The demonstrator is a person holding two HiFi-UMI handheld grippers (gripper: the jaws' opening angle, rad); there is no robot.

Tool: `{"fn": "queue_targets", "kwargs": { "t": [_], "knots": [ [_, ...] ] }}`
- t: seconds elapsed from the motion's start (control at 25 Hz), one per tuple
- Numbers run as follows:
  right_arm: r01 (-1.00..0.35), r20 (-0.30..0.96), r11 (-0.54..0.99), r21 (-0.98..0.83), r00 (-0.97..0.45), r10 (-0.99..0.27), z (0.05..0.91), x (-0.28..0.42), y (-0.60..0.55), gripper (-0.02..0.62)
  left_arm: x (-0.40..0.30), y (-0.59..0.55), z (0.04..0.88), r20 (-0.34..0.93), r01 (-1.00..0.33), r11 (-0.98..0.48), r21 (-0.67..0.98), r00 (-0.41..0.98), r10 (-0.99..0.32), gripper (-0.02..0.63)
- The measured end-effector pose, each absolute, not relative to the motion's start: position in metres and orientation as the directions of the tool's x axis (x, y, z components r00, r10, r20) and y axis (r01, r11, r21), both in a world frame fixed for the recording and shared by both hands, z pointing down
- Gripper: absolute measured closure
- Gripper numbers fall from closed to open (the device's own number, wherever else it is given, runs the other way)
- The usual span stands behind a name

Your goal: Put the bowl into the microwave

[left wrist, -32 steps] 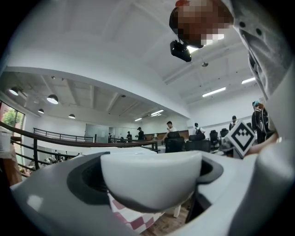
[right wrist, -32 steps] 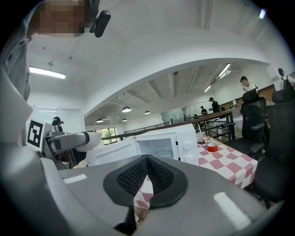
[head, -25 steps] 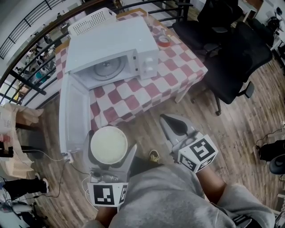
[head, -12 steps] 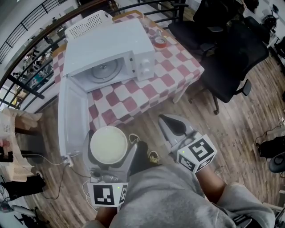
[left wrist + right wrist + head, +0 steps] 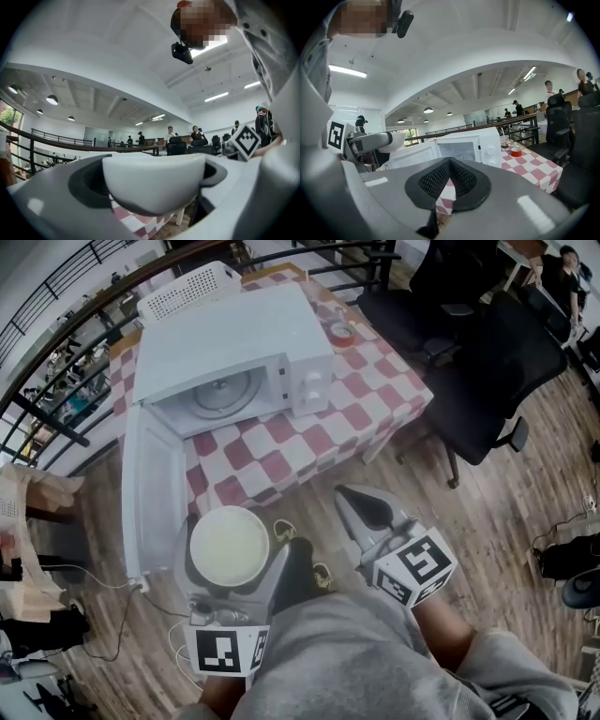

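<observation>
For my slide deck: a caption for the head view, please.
Left gripper holds a bowl before the open microwave; right gripper shut, empty.

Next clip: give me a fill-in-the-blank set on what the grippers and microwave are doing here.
The left gripper is shut on a white ___.
The microwave has its door standing ___.
The right gripper is ___, with nothing between its fingers.
The tape roll on the checked table is ___.
Missing words: bowl; open; shut; red.
</observation>
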State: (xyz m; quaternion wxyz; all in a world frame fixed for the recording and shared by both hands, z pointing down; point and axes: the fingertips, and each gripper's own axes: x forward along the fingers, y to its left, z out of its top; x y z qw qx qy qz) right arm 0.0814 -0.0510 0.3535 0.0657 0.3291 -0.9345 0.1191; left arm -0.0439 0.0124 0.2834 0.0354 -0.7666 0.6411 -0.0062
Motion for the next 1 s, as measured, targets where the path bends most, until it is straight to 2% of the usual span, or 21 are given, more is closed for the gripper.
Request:
{"fn": "queue_targets", "kwargs": {
  "t": [1.0],
  "knots": [
    [-0.604,0.250,0.777,-0.178,-0.791,-0.558,0.363,0.014,-0.172,0.598,-0.108,-0.117,0.301,0.001,-0.988,-0.154,-0.018,0.154,-0.988,0.080]
  ]
}}
